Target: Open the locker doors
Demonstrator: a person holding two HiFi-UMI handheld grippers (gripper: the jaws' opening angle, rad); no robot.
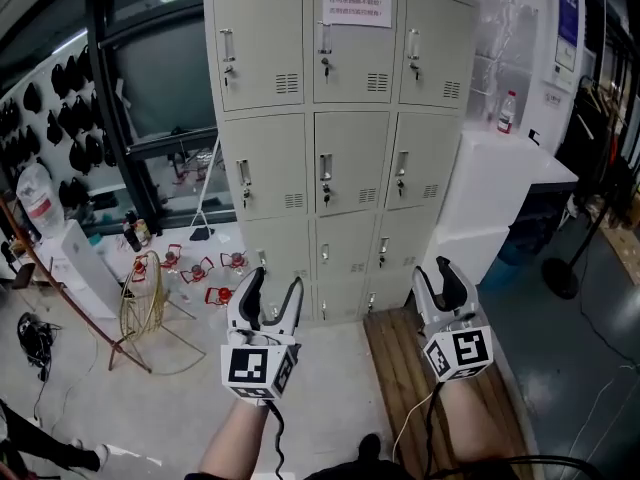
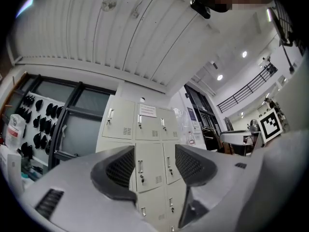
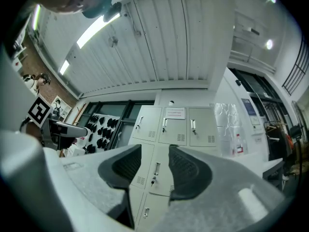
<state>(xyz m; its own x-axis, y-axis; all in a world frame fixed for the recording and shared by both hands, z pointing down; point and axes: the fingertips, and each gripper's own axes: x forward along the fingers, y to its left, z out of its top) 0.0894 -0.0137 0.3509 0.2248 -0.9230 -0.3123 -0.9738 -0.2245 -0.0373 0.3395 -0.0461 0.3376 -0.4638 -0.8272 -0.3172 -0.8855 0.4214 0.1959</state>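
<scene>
Left claw [image 1: 275,280]: low in the head view, marker cube facing the camera. Jaws spread wide, nothing between them. Its own view looks through the gap at the middle column of the locker, well apart from it.

Right claw [image 1: 433,268]: level with the left one, above a strip of wooden planks [image 1: 400,368] on the floor. Jaws apart, though with a narrower gap than the left. Nothing is pinched; only distant locker doors show between the pads.

Locker [image 1: 270,158]: grey metal, three columns, standing upright ahead of both claws and touched by neither. All visible doors [image 1: 350,163] are shut, each with a vertical handle, and keys hang from several locks. A paper notice [image 1: 356,3] is stuck on the top centre door.

Left of the locker, small red-framed items [image 1: 200,270] lie on the floor. Right of it, a white surface [image 1: 520,163] carries a clear bottle [image 1: 507,113] with a red cap.
</scene>
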